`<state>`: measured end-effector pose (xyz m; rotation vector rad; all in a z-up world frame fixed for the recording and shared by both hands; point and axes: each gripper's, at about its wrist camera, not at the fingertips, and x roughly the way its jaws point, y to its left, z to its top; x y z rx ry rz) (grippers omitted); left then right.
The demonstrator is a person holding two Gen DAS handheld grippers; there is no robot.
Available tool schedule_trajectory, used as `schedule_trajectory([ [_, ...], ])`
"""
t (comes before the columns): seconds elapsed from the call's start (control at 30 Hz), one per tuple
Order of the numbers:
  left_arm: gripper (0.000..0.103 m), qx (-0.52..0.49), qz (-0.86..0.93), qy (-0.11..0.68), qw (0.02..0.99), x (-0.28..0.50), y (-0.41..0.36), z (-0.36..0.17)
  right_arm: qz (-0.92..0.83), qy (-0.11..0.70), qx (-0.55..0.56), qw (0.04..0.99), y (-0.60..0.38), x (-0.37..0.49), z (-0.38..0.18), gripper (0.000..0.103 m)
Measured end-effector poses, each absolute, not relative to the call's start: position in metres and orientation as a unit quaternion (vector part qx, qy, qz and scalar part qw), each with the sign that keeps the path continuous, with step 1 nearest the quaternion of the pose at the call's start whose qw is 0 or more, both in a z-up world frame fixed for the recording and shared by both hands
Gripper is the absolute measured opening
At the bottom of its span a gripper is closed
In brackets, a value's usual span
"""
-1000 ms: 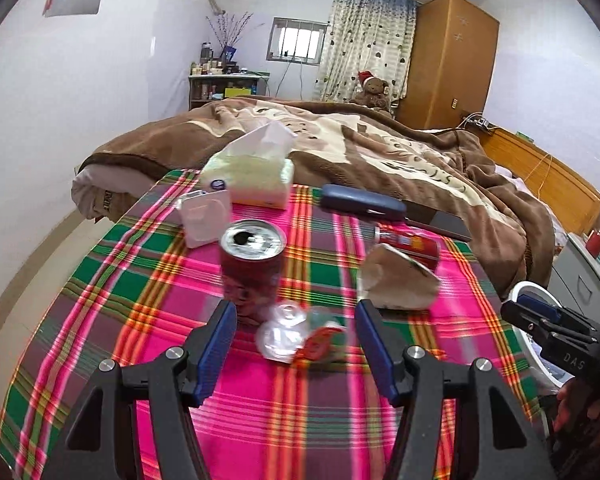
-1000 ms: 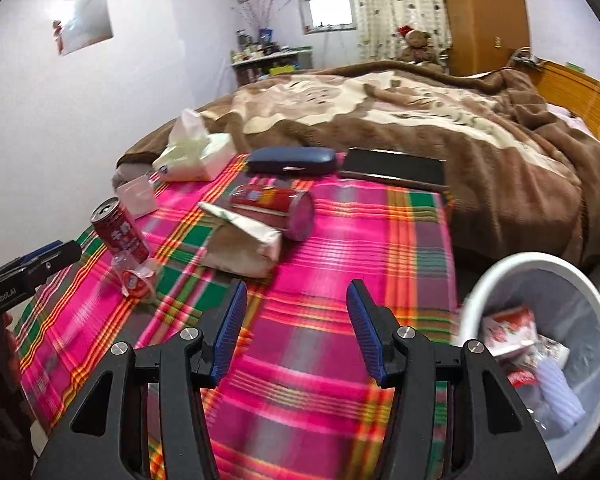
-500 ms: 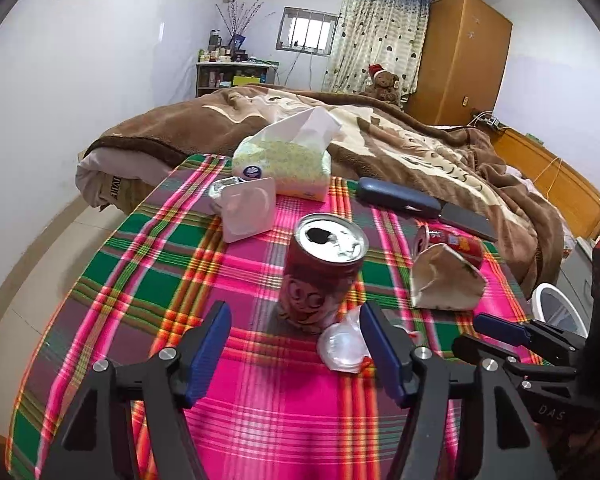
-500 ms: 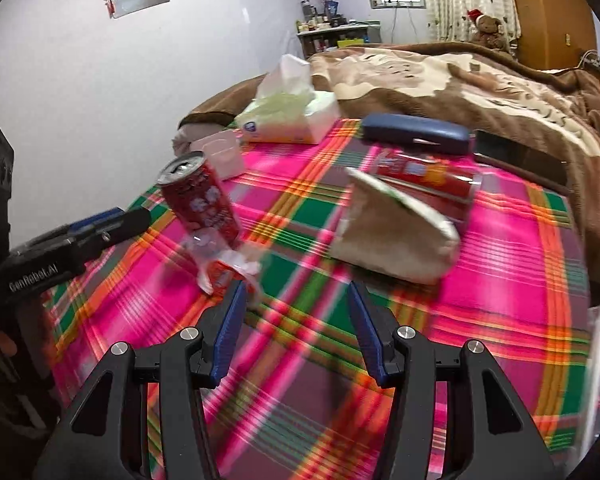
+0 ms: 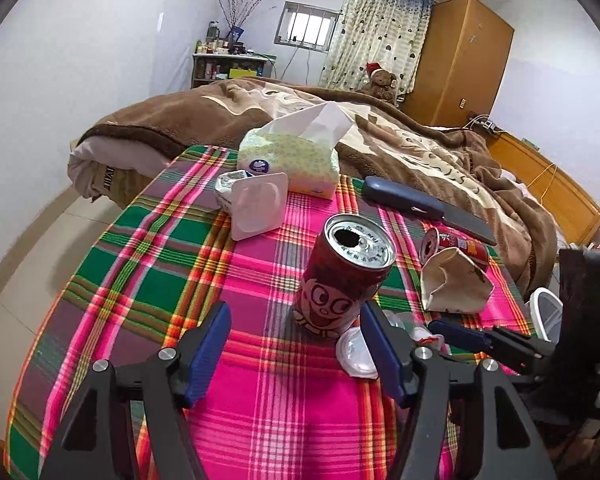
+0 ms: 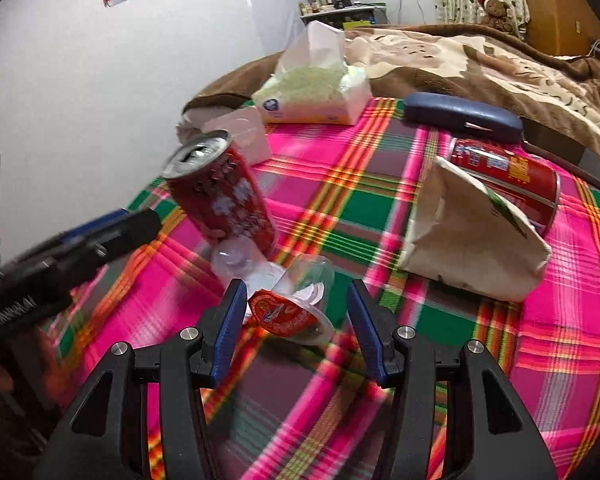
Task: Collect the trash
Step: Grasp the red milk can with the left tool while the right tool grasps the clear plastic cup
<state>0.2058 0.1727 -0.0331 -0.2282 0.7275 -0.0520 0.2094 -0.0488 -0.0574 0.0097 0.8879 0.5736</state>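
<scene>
A bed (image 5: 420, 148) under a brown blanket filled the far side of the room. Near it, the counter (image 5: 148, 280) wore a pink and green plaid cloth. At its far edge sat a tissue box (image 5: 292, 160), with a white square lid (image 5: 258, 208) leaning just in front and a dark blue case (image 5: 400, 200) lying to the right.

A flattened paper bag (image 6: 472, 236) lay right of centre, its open mouth facing left, touching a red can (image 6: 508, 172) lying on its side behind it, long axis running left to right. A second red can (image 5: 346, 276) stood upright near the centre, opened top up. Just in front of it lay a clear plastic cup (image 6: 296, 304) on its side, red foil lid towards the camera, long axis running near to far.

The left hand-held gripper (image 5: 296, 348) had just been opening; its jaws stood wide on either side of the upright can, not touching it. The right hand-held gripper (image 6: 296, 328) stood wide, straddling the cup, pads apart from it.
</scene>
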Motion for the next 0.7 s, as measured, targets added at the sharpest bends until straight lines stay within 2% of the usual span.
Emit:
schedule_trajectory([
  [0.7,0.067,-0.099,-0.063,0.359,0.926,0.253,0.146,-0.037,0.237,0.432,0.009,0.87,-0.067,0.221,-0.062,0.052],
])
